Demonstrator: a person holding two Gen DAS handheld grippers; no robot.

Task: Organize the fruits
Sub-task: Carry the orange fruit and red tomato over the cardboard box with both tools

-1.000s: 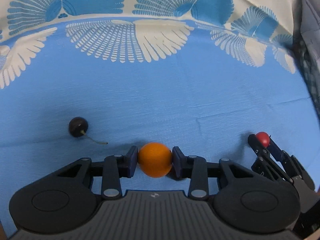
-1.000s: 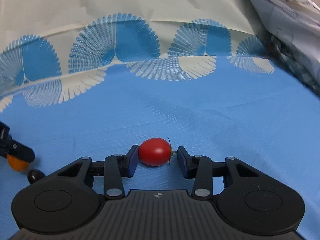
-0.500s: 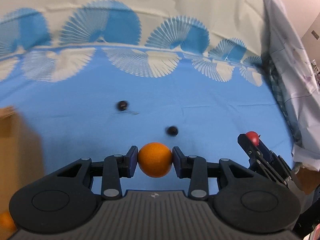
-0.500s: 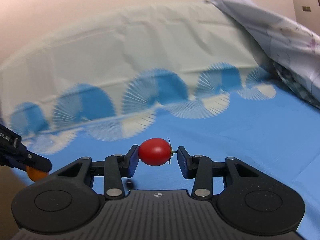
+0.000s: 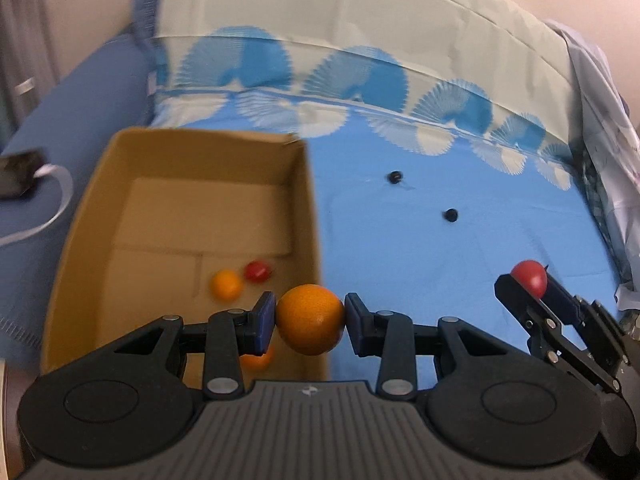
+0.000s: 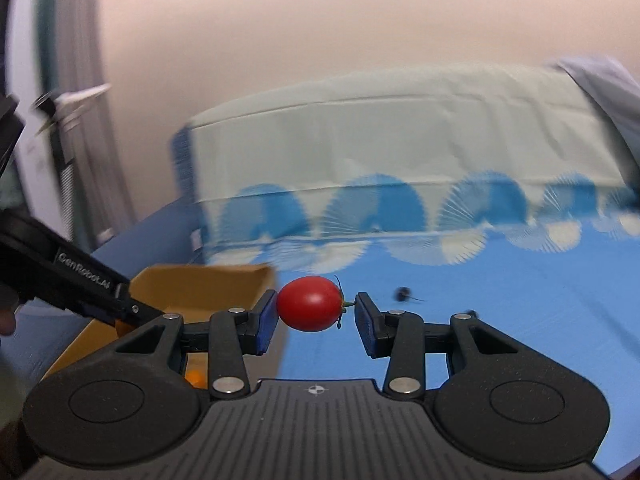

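Right now the left tongs (image 5: 310, 320) are clamped on a round orange citrus fruit (image 5: 310, 319), both blue pads pressed against its sides, and it hangs over the near right wall of the open brown cardboard box (image 5: 308, 208). The right tongs (image 6: 316, 311) carry a smooth red cherry tomato (image 6: 310, 303); the left pad touches it, while the right pad appears to meet only the green stem end, with a sliver of gap showing.

That thin hold is the main risk: a jolt could roll the tomato out onto the blue patterned bedsheet (image 5: 400, 248). The orange sits above the box wall rather than the floor, so letting go here could bounce it off the rim and outside. A hard drop could also bruise the small orange fruit (image 5: 227, 285) and small red tomato (image 5: 258, 271) already lying inside.

Compared with a second ago, both tongs have risen from the sheet and swung left. The box has come into view, and the two small dark berries (image 5: 451, 215) now lie well apart from the tongs, farther out on the sheet.
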